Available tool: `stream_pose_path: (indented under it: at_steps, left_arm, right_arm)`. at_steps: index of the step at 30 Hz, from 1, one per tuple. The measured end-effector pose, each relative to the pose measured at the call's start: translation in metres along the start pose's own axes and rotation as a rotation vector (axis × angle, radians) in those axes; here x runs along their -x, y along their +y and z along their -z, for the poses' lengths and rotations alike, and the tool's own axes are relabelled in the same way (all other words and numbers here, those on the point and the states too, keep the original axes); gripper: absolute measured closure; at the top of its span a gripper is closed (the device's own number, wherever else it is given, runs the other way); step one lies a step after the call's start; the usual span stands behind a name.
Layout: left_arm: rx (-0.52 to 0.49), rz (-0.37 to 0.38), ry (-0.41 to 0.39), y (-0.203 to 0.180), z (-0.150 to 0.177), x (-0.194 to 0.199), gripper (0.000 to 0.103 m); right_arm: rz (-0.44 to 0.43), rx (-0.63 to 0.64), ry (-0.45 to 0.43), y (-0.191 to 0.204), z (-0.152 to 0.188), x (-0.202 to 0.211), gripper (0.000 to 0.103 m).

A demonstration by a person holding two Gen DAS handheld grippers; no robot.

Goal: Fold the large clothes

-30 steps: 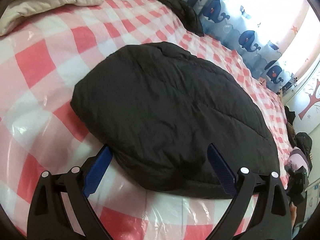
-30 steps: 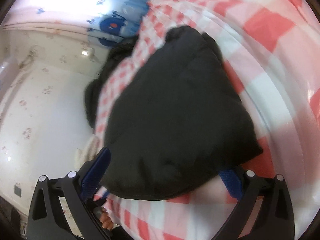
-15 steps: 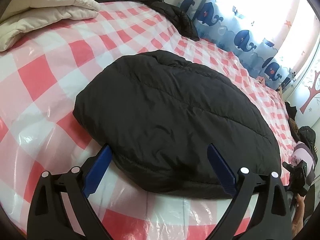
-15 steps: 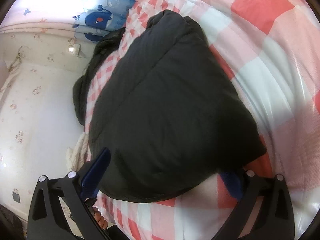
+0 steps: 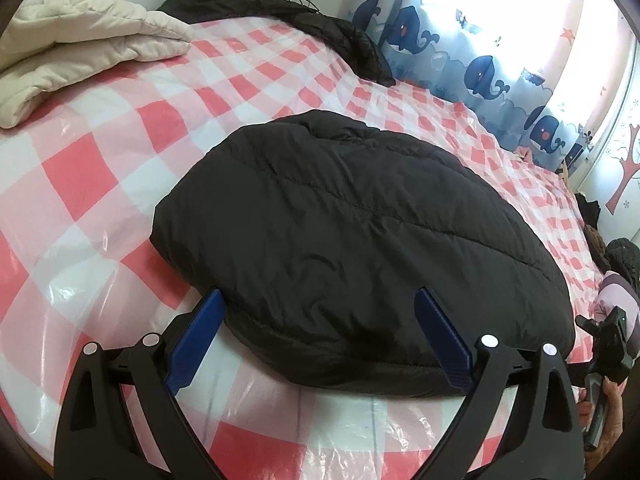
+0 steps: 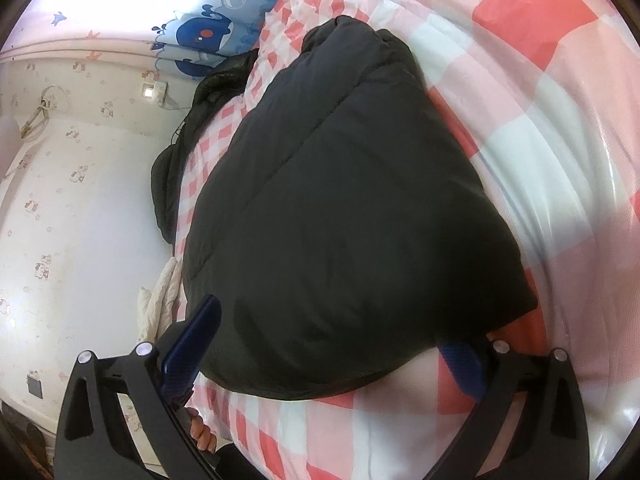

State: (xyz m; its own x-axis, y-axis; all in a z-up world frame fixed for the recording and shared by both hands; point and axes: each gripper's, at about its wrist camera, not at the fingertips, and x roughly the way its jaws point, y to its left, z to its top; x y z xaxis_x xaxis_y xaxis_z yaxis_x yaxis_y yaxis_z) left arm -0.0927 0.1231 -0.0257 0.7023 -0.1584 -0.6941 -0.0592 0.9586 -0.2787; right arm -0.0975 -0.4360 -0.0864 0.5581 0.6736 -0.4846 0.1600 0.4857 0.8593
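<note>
A black puffy jacket (image 5: 352, 248) lies folded into a thick bundle on the pink-and-white checked bed cover (image 5: 100, 168). My left gripper (image 5: 320, 320) is open at the bundle's near edge, its blue fingers (image 5: 196, 336) on either side of the edge and closed on nothing. In the right wrist view the same jacket (image 6: 340, 200) fills the middle. My right gripper (image 6: 332, 344) is open at another edge of it, and its right finger (image 6: 460, 364) is partly hidden under the jacket.
A cream quilt (image 5: 80, 52) is heaped at the far left of the bed. Another dark garment (image 5: 304, 16) lies along the far edge by the whale-print curtain (image 5: 480, 68). A wall (image 6: 72, 208) runs beside the bed. More clothes (image 5: 616, 264) sit at the right.
Both grippers have drawn back slightly from the jacket, so more of the bed shows. The jacket bundle has not moved and both grippers stay open.
</note>
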Motion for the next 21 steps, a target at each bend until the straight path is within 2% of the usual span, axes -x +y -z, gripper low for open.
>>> stream_pose_path:
  at_steps: [13,16,18,21]
  left_arm:
    - [-0.020,-0.005,-0.041,-0.003,0.000,0.011,0.012]
    - [-0.020,-0.004,-0.042,-0.004,0.000,0.011,0.012]
    - [-0.021,-0.007,-0.050,-0.004,-0.001,0.013,0.012]
    - [-0.024,-0.007,-0.054,-0.006,-0.001,0.014,0.012]
  right_arm:
    - [0.029,0.046,-0.039,0.009,0.001,0.002,0.010]
    - [0.038,0.056,-0.051,0.009,0.002,0.005,0.022]
    - [0.046,0.059,-0.061,0.009,0.001,0.007,0.035]
    - [0.045,0.066,-0.075,0.011,0.002,0.010,0.042]
